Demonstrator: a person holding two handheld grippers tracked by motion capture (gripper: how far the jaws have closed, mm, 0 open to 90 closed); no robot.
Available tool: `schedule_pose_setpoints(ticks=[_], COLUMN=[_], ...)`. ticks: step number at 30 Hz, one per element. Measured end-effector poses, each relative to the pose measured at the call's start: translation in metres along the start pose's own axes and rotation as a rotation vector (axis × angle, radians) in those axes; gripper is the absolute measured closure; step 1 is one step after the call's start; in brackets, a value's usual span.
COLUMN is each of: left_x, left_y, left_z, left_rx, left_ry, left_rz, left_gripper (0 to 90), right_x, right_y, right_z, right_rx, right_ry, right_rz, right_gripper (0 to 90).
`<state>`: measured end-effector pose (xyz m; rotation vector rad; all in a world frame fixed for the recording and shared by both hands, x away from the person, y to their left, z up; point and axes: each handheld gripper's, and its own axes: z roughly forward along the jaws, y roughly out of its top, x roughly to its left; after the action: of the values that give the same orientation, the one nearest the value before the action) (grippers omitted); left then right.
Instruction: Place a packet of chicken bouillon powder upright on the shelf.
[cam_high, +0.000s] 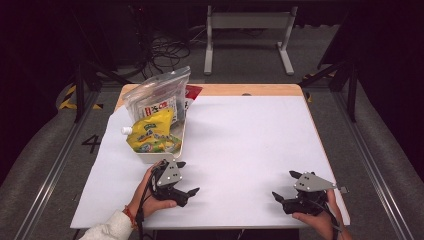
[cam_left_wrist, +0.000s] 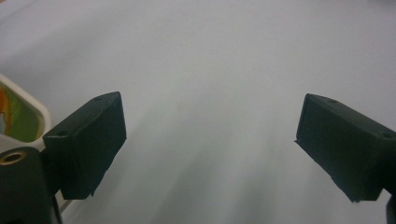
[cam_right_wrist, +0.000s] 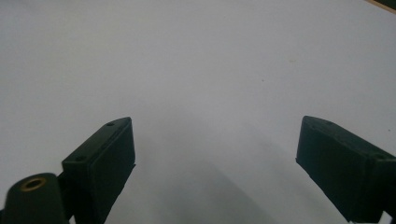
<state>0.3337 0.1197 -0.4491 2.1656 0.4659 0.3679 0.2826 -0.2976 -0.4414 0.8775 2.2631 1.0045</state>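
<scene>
White sheet (cam_high: 240, 150) over wooden table (cam_high: 250, 90), grey floor (cam_high: 250, 55), both grippers' fingers spread, empty.

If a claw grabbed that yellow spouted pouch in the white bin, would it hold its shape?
Probably not: the yellow pouch looks soft and creased, so it would likely sag. Its glossy film may slip. It leans in the white bin, so pulling could disturb the clear bag.

A white sheet (cam_high: 240, 150) covers the tan wooden counter (cam_high: 250, 90). The white tray (cam_high: 150, 156) holds a yellow-and-green spouted pouch (cam_high: 150, 134) and a clear, red-labelled bag (cam_high: 160, 95). Both claws are black.
</scene>
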Motion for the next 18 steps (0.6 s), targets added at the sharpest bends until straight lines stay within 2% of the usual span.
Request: schedule_pose_setpoints(ticks=[5,9,15,18], left_x=[-0.0005,-0.0020,-0.0031,-0.0033], left_y=[0.0042,0.0039,0.0017,-0.0004], left_z=[0.0041,0.0060,0.0046,0.0018], left_rx=[-0.020,-0.006,0.003,0.001], left_ry=[0.007,-0.003,-0.006,-0.001], left_rz=[0.003,0.007,0.017,0.006], left_gripper=[9.2,9.1,8.8,8.7], right_x=[0.0010,0.0026,0.0041,0.0056], right_y=[-0.0048,-0.0043,-0.0031,-0.0002], right_z=[-0.0060,-0.0090,-0.0051,-0.0035], right_rx=[-0.023,-0.042,-0.028,-0.032], right_ry=[-0.004,-0.009,-0.008,-0.006], right_rz=[0.015,0.011,-0.003,-0.008], right_gripper=[10.8,10.8,10.8,11.0])
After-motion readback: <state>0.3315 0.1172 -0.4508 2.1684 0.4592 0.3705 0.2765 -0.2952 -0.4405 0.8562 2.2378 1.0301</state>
